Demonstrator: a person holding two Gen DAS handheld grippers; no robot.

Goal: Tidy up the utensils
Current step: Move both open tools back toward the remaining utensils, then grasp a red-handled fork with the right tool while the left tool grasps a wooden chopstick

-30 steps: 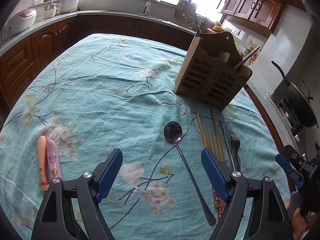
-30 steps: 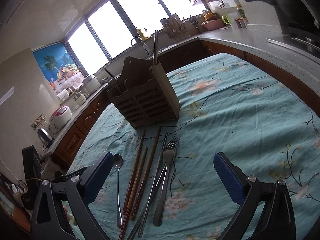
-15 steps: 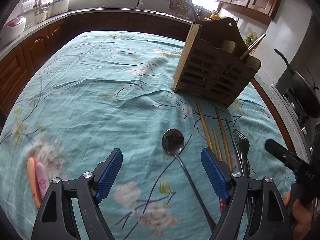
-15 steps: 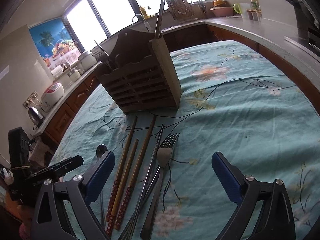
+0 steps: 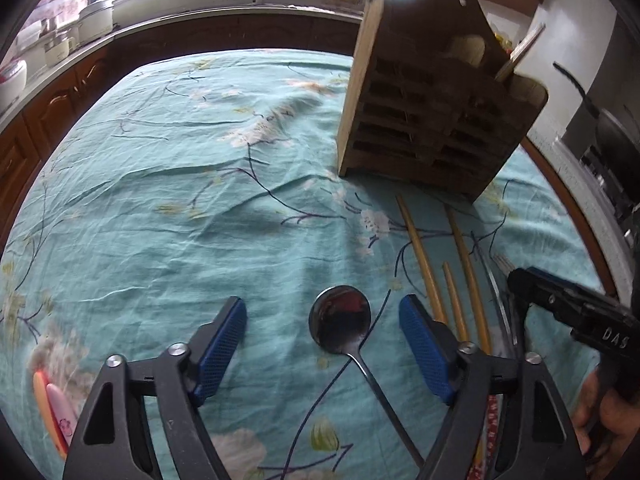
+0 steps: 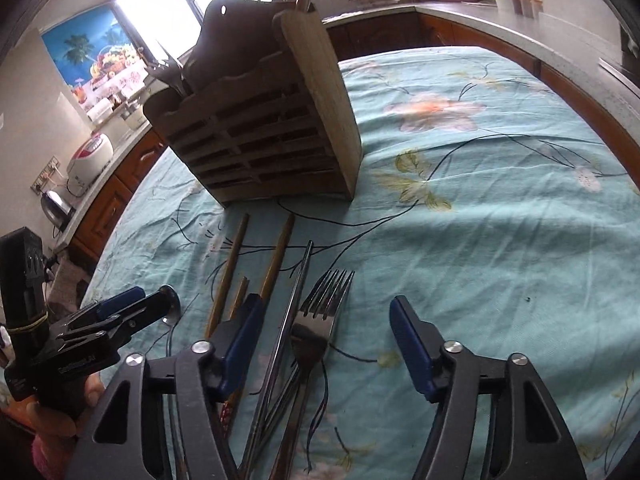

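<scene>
A wooden utensil holder (image 5: 436, 120) stands on the teal floral tablecloth (image 5: 180, 184); it also shows in the right wrist view (image 6: 264, 132), with some utensils in it. In front of it lie a metal spoon (image 5: 340, 322), wooden chopsticks (image 5: 424, 264) and forks (image 6: 316, 320). My left gripper (image 5: 322, 340) is open, low over the cloth, with the spoon bowl between its fingers. My right gripper (image 6: 326, 340) is open over the forks and metal chopsticks (image 6: 294, 300). Each gripper shows in the other's view, the right one (image 5: 568, 312) and the left one (image 6: 112, 320).
Two small pink and orange utensils (image 5: 54, 408) lie at the cloth's near left. Wooden cabinets and a counter (image 5: 80, 64) with appliances ring the table. A wok and stove (image 5: 612, 140) are to the right.
Both grippers have moved forward and lower toward the utensils. The spoon bowl now lies between the left fingers and the forks between the right fingers. Both stay open.
</scene>
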